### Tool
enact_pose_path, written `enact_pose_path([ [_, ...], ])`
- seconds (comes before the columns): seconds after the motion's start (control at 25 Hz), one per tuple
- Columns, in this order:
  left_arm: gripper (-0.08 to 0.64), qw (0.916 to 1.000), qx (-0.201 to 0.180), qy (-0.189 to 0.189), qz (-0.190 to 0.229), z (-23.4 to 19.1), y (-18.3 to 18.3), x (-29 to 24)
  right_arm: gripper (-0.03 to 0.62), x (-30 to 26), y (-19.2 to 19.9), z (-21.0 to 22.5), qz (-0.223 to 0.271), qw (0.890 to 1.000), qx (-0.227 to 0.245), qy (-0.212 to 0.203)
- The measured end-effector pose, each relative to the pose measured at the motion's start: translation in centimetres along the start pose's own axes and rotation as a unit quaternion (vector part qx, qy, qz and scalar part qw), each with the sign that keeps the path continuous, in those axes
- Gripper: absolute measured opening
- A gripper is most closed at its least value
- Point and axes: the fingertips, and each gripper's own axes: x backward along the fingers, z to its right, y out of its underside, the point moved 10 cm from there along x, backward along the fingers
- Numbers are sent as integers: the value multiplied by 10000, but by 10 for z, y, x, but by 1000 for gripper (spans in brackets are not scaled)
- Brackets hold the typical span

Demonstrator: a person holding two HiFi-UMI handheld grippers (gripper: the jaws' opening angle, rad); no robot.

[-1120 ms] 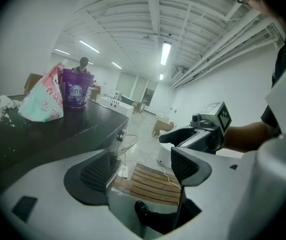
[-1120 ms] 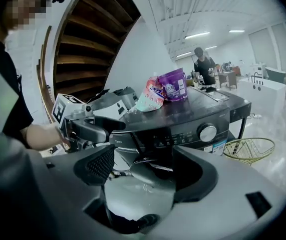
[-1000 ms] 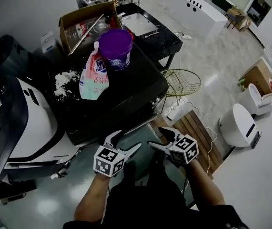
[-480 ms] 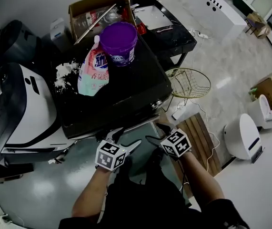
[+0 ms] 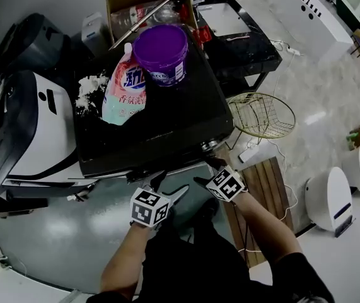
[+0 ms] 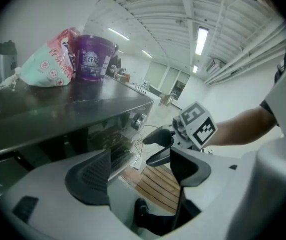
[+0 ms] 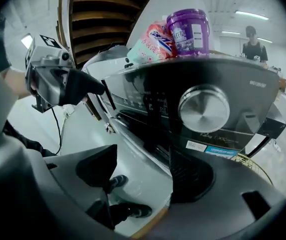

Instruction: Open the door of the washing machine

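Note:
The black washing machine [image 5: 167, 128] fills the middle of the head view, and its front faces me. Its silver dial [image 7: 204, 108] and control panel loom close in the right gripper view. My right gripper [image 5: 206, 173] hangs just below the machine's front edge near the right corner. Its jaws are closing, with only floor and the machine's lower front showing between them. My left gripper [image 5: 162, 192] is beside it on the left, open and holding nothing. In the left gripper view the right gripper [image 6: 151, 148] shows ahead, under the machine's top [image 6: 72, 109].
A pink detergent bag [image 5: 124, 87] and a purple bucket [image 5: 161, 55] stand on the machine's top. A white appliance [image 5: 34, 131] is close on the left. A wire basket [image 5: 261, 115] and a slatted wooden board [image 5: 265, 182] lie to the right. A cardboard box [image 5: 148, 5] sits behind.
Both grippers have sunk and drawn in under the machine's front edge. The right one has rolled and moved further than the left.

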Motion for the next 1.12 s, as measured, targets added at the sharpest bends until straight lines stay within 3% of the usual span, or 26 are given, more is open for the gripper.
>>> enact_pose_path([
  [0.56, 385, 9992, 350, -89, -177, -16, 23, -14, 275, -79, 28, 31, -1156, 9919, 385, 363],
  [0.76, 382, 9992, 348, -15, -202, -19, 22, -14, 247, -92, 31, 30, -1266, 9870, 720, 679],
  [0.92, 382, 9990, 367, 69, -227, -21, 27, -12, 192, -96, 33, 33, -1526, 9758, 1344, 807],
  [1.12, 380, 9986, 399, 80, -327, -28, 39, -4, 175, -103, 37, 29, -1858, 9559, 1979, 1123],
])
